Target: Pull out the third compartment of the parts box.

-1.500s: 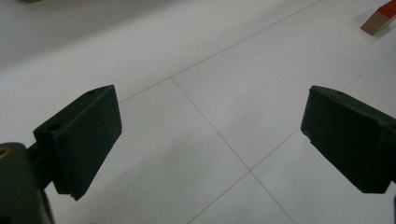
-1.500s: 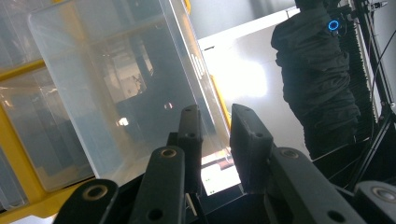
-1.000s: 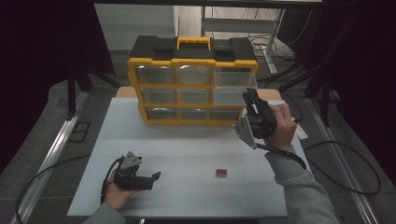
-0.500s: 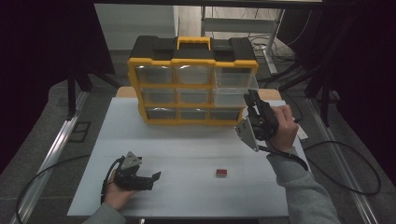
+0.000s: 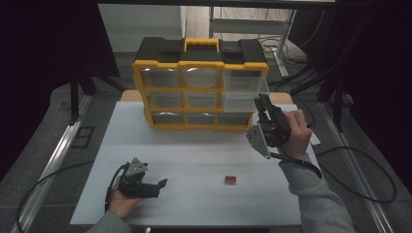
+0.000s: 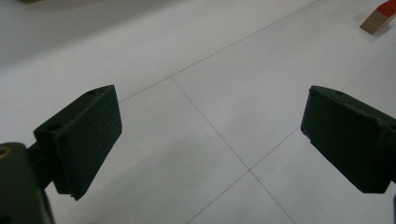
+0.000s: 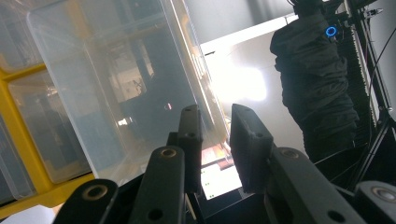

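Right gripper (image 5: 262, 104) up against the organizer (image 5: 200, 63), at its right column, middle row. Jaws drawn close together, pinching the front lip of the clear drawer (image 5: 240, 99) there. Drawer standing a little proud of the organizer's yellow frame, its lip between the fingers (image 7: 191, 135), its body stretching away beyond the fingertips.

Left gripper (image 5: 163, 183) well in front of the organizer and toward its left side, resting low on the white table (image 5: 194, 145). Jaws spread wide, nothing but bare table between them. Small red block (image 5: 230, 179) also well in front of the organizer, below its right column, apart from both grippers.

Nine clear drawers in the organizer, three rows of three, under a black lid with a yellow handle. Fronts cloudy and reflective; contents not to be made out.

From the high view: the whole organizer, both hands, the block's place between them. From the right gripper view (image 7: 217, 126): the drawer (image 7: 116, 84) close up, its see-through walls and the grip on its edge. From the left gripper view (image 6: 210, 140): the wide gap between the jaws, and the block (image 6: 379, 16) at the upper right corner, with a red top and a pale wooden side.
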A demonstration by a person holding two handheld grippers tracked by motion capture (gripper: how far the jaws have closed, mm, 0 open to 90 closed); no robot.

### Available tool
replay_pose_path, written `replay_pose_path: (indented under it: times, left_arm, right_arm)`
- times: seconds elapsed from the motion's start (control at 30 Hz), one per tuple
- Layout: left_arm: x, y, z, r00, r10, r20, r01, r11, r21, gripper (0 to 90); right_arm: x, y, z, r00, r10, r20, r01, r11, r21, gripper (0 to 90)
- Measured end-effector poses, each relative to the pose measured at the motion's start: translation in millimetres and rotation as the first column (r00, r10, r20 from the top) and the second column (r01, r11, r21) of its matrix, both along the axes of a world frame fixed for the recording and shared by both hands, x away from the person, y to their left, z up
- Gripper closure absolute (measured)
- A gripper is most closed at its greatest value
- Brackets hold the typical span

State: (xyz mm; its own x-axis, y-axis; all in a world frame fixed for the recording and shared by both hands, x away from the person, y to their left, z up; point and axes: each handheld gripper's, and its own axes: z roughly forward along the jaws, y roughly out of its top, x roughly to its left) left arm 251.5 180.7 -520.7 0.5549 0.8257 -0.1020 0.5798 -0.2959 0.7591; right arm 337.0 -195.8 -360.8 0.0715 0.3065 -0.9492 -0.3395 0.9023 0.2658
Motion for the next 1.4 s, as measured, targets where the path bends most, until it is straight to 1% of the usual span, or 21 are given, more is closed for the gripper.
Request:
replay_pose_path:
  times: [1.03,1.4]
  left_arm:
    - [0.0,-0.1,0.0,1.0000,-0.001,0.000,0.001,1.0000,0.002,5.8]
    - [0.1,-0.3,-0.2,1.0000,-0.002,-0.001,0.002,1.0000,0.005,5.9]
  right_arm:
    - [-6.9,-0.4,-3.4,1.0000,0.004,0.008,-0.004,1.0000,-0.009,73.5]
    - [-7.8,2.8,-5.0,0.9999,0.005,0.011,-0.005,0.9999,-0.014,72.9]
